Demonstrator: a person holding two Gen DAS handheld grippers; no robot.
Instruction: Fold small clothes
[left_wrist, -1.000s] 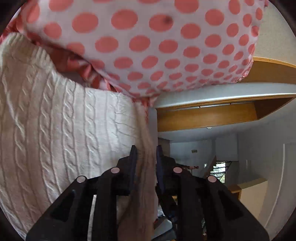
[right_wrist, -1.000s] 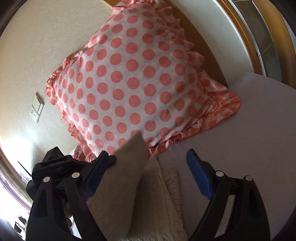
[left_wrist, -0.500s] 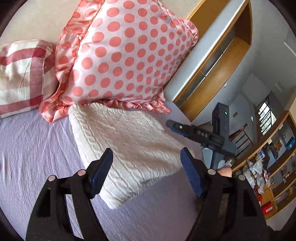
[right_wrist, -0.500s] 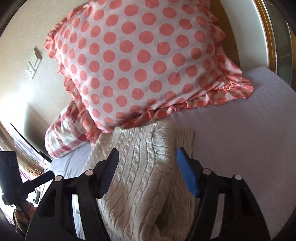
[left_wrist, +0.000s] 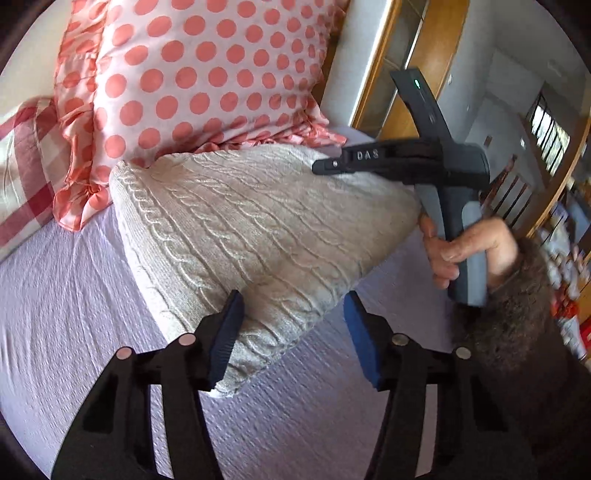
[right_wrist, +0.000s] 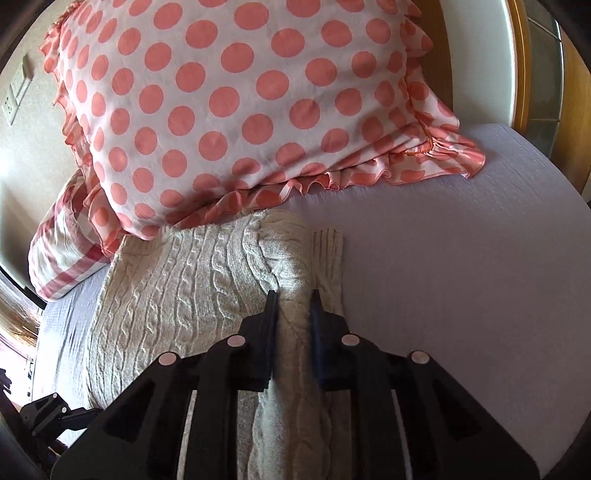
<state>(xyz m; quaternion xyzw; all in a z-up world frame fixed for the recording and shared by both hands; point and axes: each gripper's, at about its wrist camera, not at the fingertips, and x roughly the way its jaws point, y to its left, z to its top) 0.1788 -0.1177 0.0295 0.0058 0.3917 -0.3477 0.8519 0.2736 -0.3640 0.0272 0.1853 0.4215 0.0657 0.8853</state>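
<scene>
Left wrist view: the sweater (left_wrist: 258, 236) lies folded on the bed (left_wrist: 55, 295), far edge tucked against the dotted pillow (left_wrist: 192, 74). The left gripper (left_wrist: 291, 332) hangs over its near corner, fingers wide, holding nothing.

Right wrist view: the right gripper (right_wrist: 293, 317) has its fingers pinched narrow on a thick fold of sweater (right_wrist: 177, 288) at the right edge, probably to tidy it.

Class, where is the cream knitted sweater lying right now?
The sweater lies folded on the lilac bed sheet, its far edge against the polka-dot pillow, in both views.
</scene>
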